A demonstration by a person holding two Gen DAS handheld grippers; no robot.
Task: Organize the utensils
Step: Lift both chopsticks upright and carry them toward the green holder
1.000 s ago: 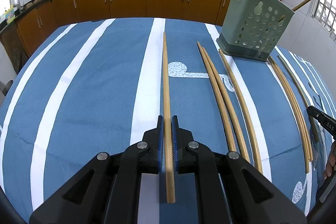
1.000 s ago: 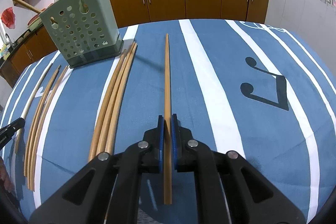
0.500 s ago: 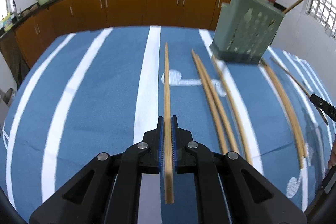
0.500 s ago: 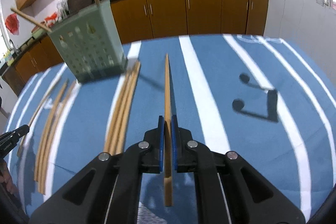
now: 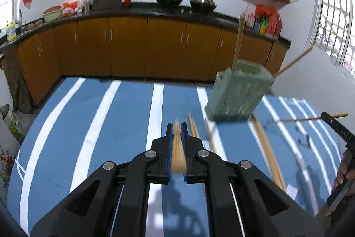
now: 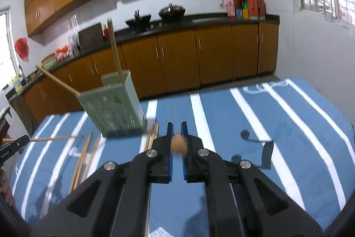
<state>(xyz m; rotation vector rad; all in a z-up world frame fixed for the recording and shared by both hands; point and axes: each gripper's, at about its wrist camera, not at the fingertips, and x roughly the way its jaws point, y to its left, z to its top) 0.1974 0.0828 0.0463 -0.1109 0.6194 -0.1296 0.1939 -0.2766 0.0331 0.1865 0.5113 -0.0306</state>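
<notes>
My left gripper [image 5: 176,126] is shut on a bamboo chopstick [image 5: 177,148], lifted off the table and seen foreshortened. My right gripper [image 6: 176,126] is shut on another chopstick [image 6: 178,143], seen end-on. Each gripper shows in the other view with its stick: the right one [image 5: 337,126] at the right edge, the left one [image 6: 13,146] at the left edge. The green perforated holder [image 5: 238,94] stands on the blue striped cloth with two chopsticks upright in it; it also shows in the right wrist view [image 6: 113,103]. Several loose chopsticks [image 5: 266,148] lie beside it.
The table with the blue and white striped cloth [image 5: 99,126] ends in front of orange kitchen cabinets [image 5: 133,48]. More loose chopsticks [image 6: 84,159] lie left of the holder in the right wrist view. A black note print [image 6: 261,148] marks the cloth.
Both grippers have lifted their chopsticks off the cloth and tilted upward. The views now look toward the cabinets and the holder sits farther off.
</notes>
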